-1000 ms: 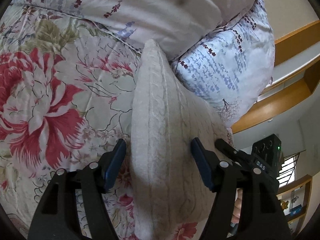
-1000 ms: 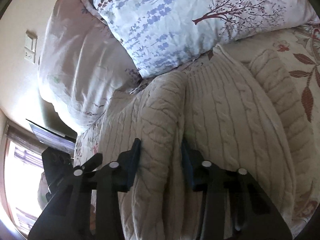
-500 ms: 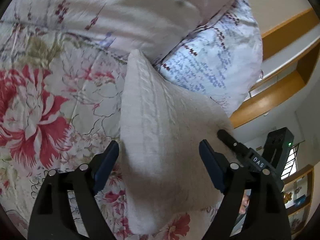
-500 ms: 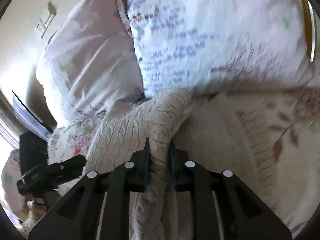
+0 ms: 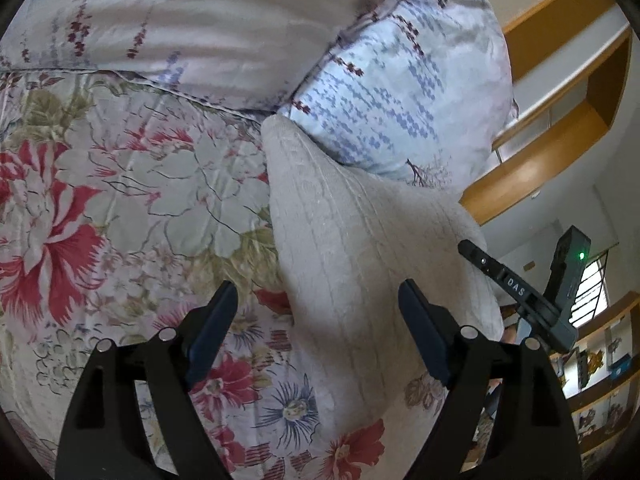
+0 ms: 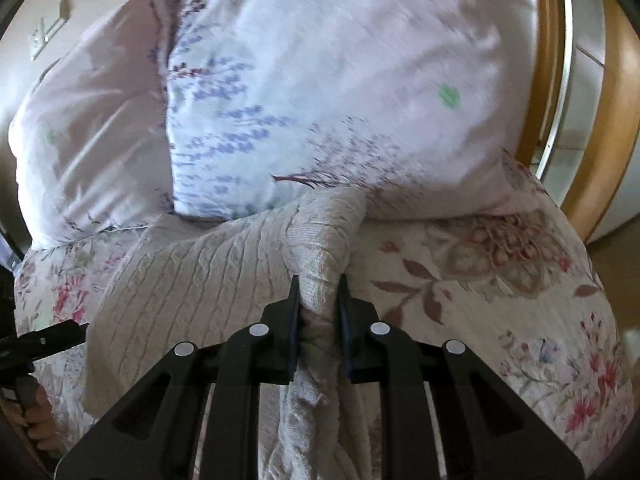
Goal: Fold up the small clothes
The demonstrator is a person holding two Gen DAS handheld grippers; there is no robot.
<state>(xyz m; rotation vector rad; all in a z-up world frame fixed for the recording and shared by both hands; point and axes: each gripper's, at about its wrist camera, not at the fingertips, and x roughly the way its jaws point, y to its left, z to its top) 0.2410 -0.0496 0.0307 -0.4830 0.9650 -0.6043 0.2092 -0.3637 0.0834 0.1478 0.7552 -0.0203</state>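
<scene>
A cream cable-knit sweater (image 5: 360, 248) lies on a floral bedspread (image 5: 120, 200), its far tip against the pillows. My left gripper (image 5: 316, 320) is open, its jaws wide apart over the sweater's near left part and not gripping it. In the right wrist view the sweater (image 6: 208, 276) spreads to the left. My right gripper (image 6: 319, 298) is shut on a bunched fold of the sweater and holds it raised off the bedspread (image 6: 500, 292). The right gripper also shows in the left wrist view (image 5: 516, 284) beyond the sweater.
Two pillows (image 5: 400, 80) (image 5: 200, 12) lie at the head of the bed, right behind the sweater. A wooden headboard (image 6: 616, 120) and wooden shelves (image 5: 560, 152) stand to the right. The bed's right edge drops off near the headboard.
My left gripper opened wider and let go of the sweater. My right gripper shut on a fold and swung it to the right, folding the sleeve side over.
</scene>
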